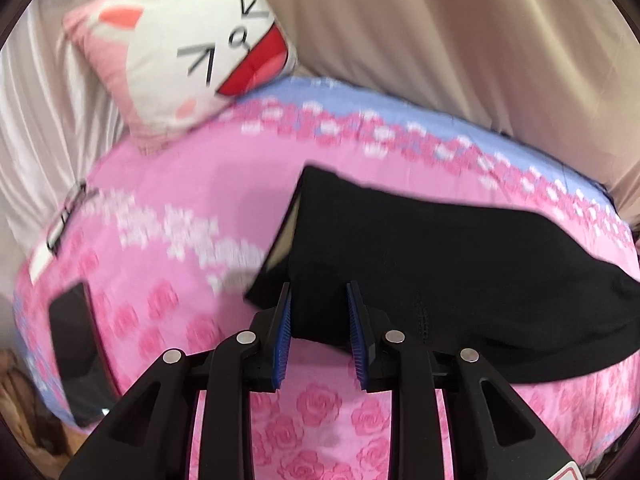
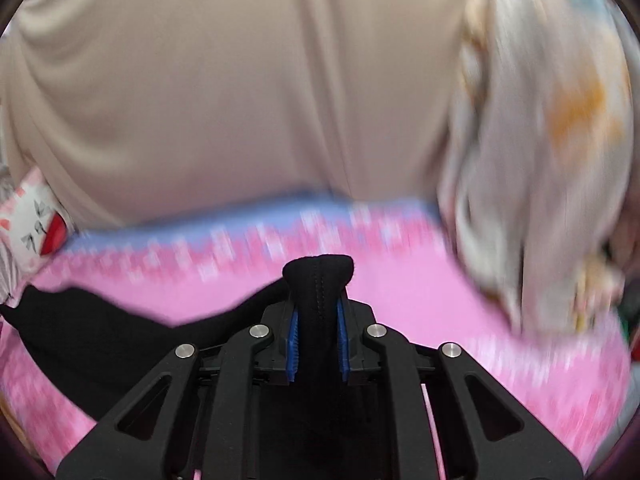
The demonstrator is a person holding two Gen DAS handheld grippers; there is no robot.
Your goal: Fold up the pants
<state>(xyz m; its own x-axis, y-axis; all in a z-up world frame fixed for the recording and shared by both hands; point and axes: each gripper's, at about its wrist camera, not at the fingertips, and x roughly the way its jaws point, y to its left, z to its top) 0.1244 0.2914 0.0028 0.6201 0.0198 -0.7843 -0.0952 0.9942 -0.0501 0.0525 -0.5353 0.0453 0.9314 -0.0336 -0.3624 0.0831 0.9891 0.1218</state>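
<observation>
Both grippers, left (image 1: 320, 300) and right (image 2: 318, 312), clamp the black pants (image 1: 420, 248) between their pads.

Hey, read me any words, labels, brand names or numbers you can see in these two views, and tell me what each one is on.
No readable text in either view.
Cat pillow: drawn face marks only, no letters.
White strip on the pink bedsheet: dark marks, too blurred to read.
Red-edged sticker at the bottom edge: cut off, unreadable.

Matt black knit pants (image 1: 420, 256) lie on smooth printed cotton-like bedsheet (image 1: 192, 208); curtain (image 2: 224, 92) faintly sheeny.
</observation>
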